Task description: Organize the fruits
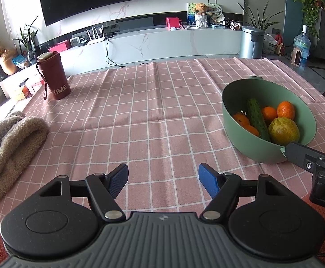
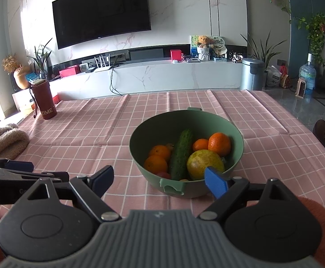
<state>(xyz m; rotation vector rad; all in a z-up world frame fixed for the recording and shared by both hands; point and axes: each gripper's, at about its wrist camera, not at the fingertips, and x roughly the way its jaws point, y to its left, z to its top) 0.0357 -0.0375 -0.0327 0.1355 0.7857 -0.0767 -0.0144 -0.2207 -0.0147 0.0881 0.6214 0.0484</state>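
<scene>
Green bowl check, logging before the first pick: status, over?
Left hand-held gripper and right hand-held gripper open, empty. Green bowl holds cucumber, oranges, mango. Nothing blocking it.

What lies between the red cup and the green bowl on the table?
Only bare pink checked tablecloth lies between the red cup and the green bowl; both wrist views show this stretch.

Both wrist views low over table, facing TV wall; shared: bowl (image 1: 247, 143) (image 2: 193, 187), nearer in right view
</scene>
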